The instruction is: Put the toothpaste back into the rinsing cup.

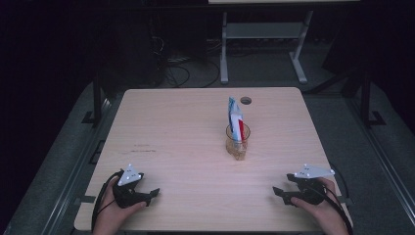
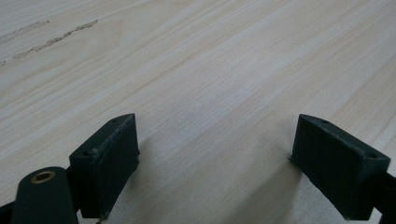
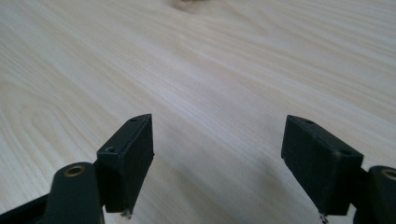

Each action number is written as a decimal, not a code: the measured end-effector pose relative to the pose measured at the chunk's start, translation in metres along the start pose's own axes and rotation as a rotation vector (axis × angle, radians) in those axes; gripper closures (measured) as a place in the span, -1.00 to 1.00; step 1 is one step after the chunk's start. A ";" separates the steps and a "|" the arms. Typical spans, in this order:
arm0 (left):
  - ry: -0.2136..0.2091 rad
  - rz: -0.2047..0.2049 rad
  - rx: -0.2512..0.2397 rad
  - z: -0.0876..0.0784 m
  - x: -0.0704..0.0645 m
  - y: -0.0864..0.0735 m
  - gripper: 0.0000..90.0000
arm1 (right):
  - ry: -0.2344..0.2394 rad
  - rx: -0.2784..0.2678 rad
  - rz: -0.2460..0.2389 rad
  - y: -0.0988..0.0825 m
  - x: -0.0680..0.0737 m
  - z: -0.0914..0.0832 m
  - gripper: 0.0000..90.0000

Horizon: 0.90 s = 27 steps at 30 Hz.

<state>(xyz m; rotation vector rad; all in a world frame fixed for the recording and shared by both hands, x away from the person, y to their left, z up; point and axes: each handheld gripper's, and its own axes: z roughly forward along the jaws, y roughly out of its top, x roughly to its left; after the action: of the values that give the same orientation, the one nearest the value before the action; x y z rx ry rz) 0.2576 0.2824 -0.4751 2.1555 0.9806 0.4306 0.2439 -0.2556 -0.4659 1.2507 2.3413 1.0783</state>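
A clear glass (image 1: 238, 144) stands a little right of the middle of the wooden table (image 1: 176, 127). A white, blue and red tube (image 1: 235, 116) sticks up out of it. My left gripper (image 1: 150, 194) rests near the front left edge, held in a hand, far from the glass. In the left gripper view it (image 2: 215, 140) is open, with bare wood between its jaws. My right gripper (image 1: 279, 192) lies near the front right edge, also held in a hand. The right gripper view shows it (image 3: 217, 135) open over bare wood with nothing between its jaws.
A round cable hole (image 1: 245, 100) sits near the table's far edge. Beyond the table stand a white desk frame (image 1: 264, 36) and loose cables (image 1: 178, 71) on the dark floor. Faint pencil-like marks (image 2: 56, 39) run across the wood ahead of the left gripper.
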 end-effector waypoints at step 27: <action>0.000 0.001 0.002 0.000 0.000 0.000 -0.69 | -0.072 0.003 -0.029 -0.016 -0.002 0.006 -0.71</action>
<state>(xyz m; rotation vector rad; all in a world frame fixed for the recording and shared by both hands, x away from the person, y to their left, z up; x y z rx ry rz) 0.2575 0.2826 -0.4750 2.1581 0.9805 0.4297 0.2387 -0.2597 -0.4817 1.2320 2.3012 1.0039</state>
